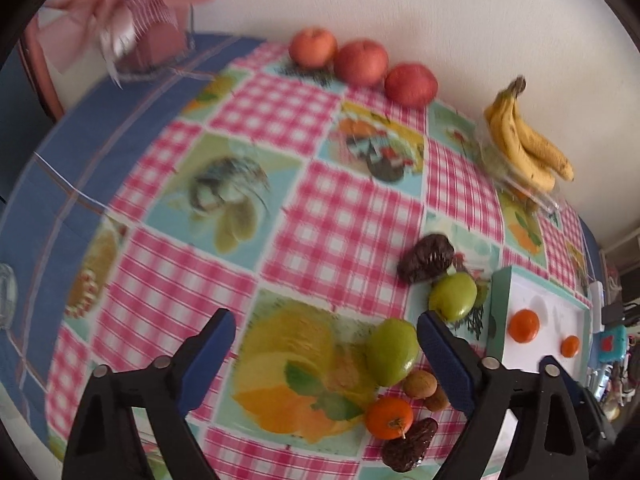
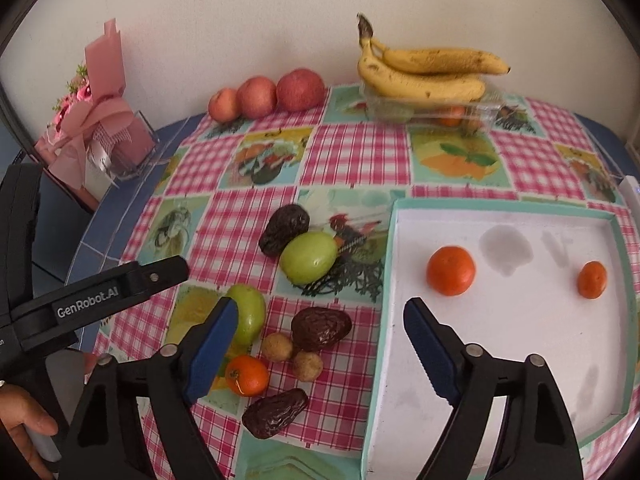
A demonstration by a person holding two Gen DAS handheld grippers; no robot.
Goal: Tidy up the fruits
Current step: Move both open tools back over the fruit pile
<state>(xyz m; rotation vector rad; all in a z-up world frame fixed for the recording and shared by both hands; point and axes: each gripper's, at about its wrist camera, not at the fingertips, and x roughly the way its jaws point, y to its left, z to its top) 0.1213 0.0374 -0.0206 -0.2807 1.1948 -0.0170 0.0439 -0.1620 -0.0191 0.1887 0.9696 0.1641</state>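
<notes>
Both tongs stand spread with nothing between their blue pads. The left tongs hover over the checked cloth of the tabletop, and their right pad sits just beside a green fruit. In the right wrist view the left tongs also show as a black arm coming in from the left edge, with a person's hand at the lower left corner.

The right tongs hang above the loose fruit and the left rim of a white tray with a teal border. The tray holds two oranges, well apart — a larger orange and a smaller orange.

Loose fruit lies on the tabletop just left of the tray: a second green fruit touching a dark date, the nearer green fruit, another date, two small brown fruits, a small orange and a third date.

Along the far edge, against the wall, three red apples sit in a row, touching. To their right a bunch of bananas rests on a clear plastic box. At the far left corner stands a pink wrapped bouquet — blurred in the left wrist view.
</notes>
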